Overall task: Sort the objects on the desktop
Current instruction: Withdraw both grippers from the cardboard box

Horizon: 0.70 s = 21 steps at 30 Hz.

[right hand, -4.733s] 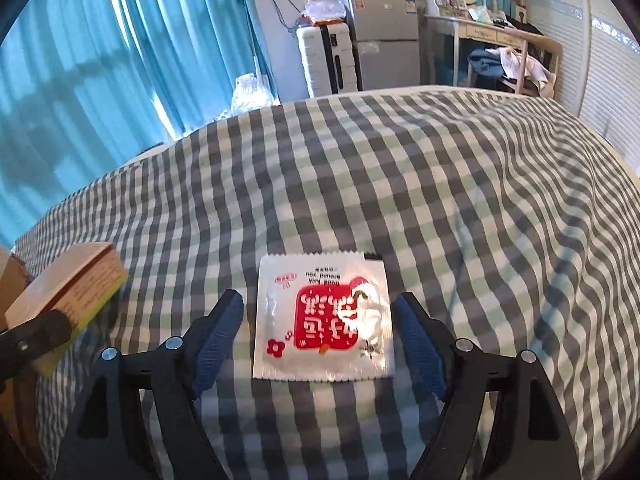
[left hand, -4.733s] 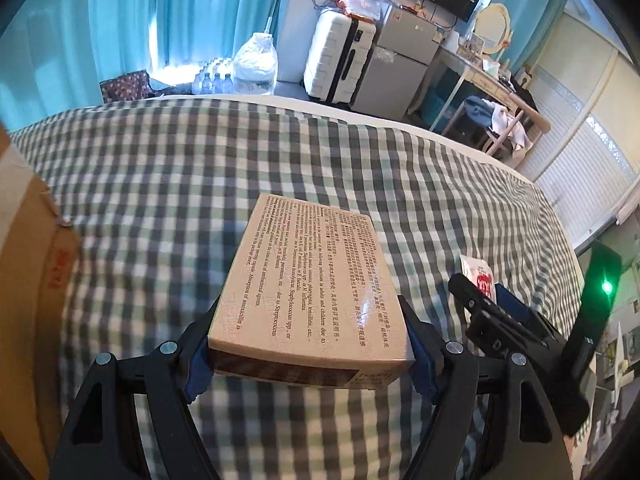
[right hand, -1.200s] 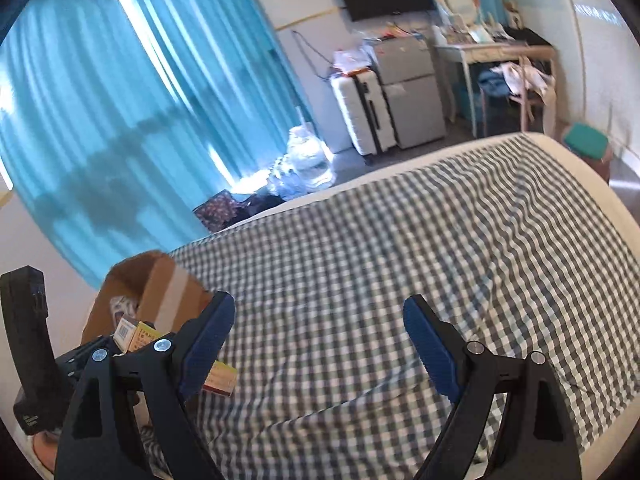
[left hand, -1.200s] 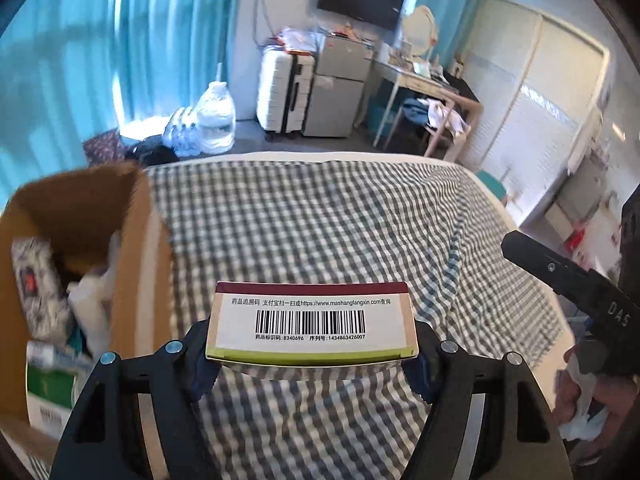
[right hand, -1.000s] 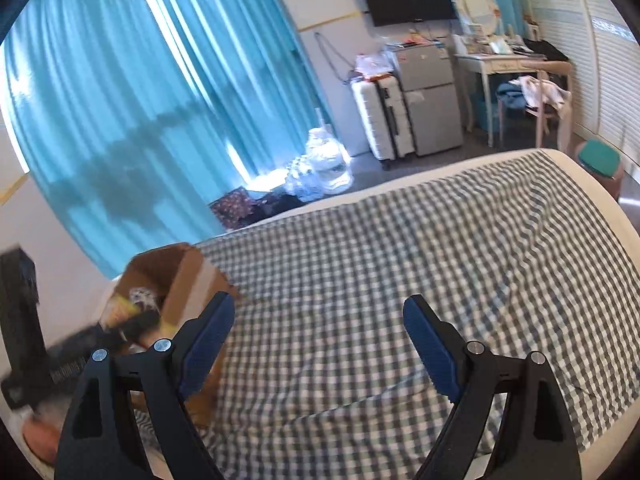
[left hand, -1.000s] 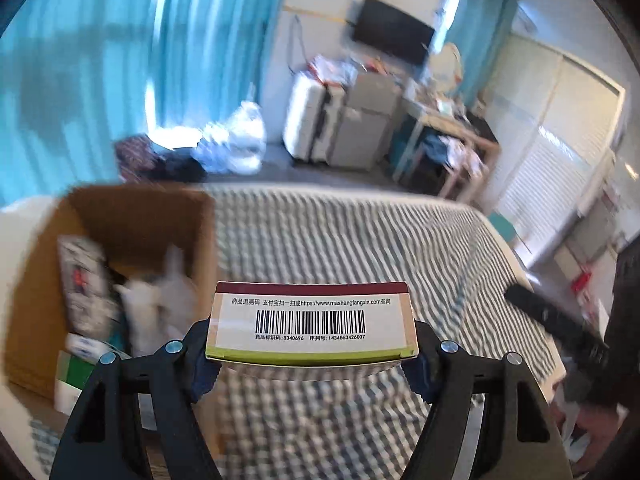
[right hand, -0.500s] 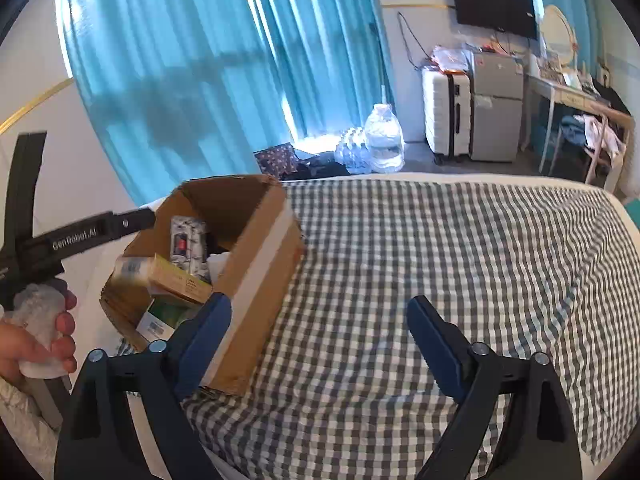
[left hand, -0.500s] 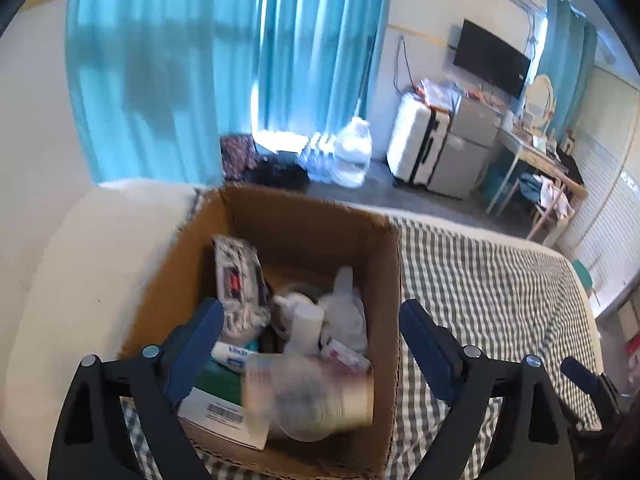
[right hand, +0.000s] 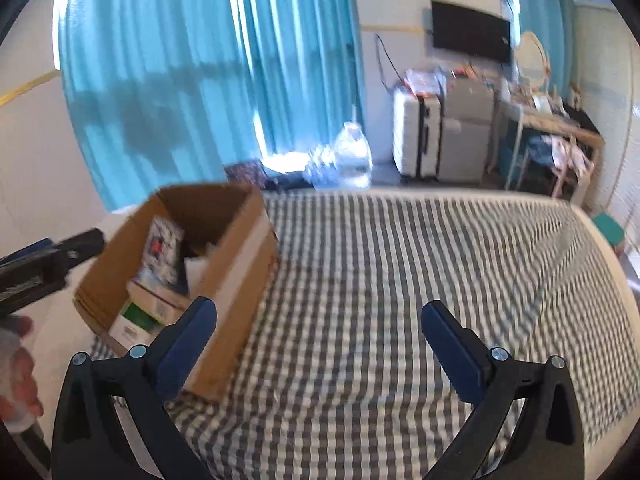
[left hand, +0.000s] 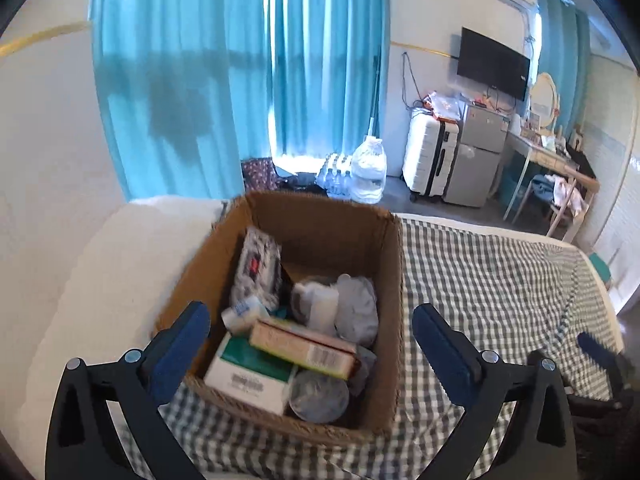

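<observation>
An open cardboard box [left hand: 394, 300] stands at the left end of the checked cloth [left hand: 480, 280]. Inside, a tan medicine box [left hand: 304, 346] with a barcode end lies on top of a green-and-white box [left hand: 248, 376], wrapped packets and a round lid. My left gripper [left hand: 310, 314] hovers over the box, its jaws opening, with nothing pressed between them. My right gripper [right hand: 319, 308] hangs over the checked cloth [right hand: 400, 280] to the right of the cardboard box [right hand: 236, 264], jaws opening and empty. The left gripper's finger [right hand: 52, 260] and a hand [right hand: 16, 372] show at the right wrist view's left edge.
A white cushion [left hand: 100, 280] lies left of the box. Beyond the bed stand a large water jug [left hand: 368, 176], a white suitcase [left hand: 428, 160], a small grey fridge [left hand: 476, 160] and a desk [left hand: 552, 160]. Blue curtains [left hand: 240, 80] cover the window.
The left gripper swung left over the cardboard box and let go of the medicine box, which now lies inside. The right gripper also turned left toward the box. Both jaws widened.
</observation>
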Available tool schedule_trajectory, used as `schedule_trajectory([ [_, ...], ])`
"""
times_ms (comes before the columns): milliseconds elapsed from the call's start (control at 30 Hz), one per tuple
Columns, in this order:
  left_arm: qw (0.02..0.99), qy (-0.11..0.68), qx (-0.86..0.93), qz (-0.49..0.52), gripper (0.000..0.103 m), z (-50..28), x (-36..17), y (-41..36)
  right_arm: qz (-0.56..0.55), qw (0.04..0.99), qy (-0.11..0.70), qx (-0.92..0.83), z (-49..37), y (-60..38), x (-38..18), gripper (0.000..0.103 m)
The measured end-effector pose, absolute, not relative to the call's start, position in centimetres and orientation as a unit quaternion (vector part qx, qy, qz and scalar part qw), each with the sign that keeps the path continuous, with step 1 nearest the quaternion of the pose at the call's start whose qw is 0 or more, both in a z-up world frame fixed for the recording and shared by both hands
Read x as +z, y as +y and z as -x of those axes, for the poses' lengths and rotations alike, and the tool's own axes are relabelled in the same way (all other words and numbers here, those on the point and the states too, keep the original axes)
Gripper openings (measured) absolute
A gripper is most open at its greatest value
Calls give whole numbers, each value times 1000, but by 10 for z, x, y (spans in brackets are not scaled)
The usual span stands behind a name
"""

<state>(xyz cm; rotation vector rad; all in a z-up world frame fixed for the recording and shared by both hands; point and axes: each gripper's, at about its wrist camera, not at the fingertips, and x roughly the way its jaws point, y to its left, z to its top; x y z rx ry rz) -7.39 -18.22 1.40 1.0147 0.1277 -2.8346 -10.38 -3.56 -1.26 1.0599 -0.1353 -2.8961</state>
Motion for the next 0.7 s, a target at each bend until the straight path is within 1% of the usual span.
schedule_trajectory([
  [100,56,55,-935,-347,103,70,2,-177,-364,11,-45,-930,104,-33,-27,103],
  [267,58,28,-930,-363,103,67,-13,-158,-363,15,-60,-930,103,-25,-25,103],
  [533,61,11,-930,-362,103,65,-15,-145,-368,12,-60,-928,106,-25,-28,103],
  [700,67,16,-929,-363,103,65,-15,-147,-369,14,-55,-928,106,-31,-30,103],
])
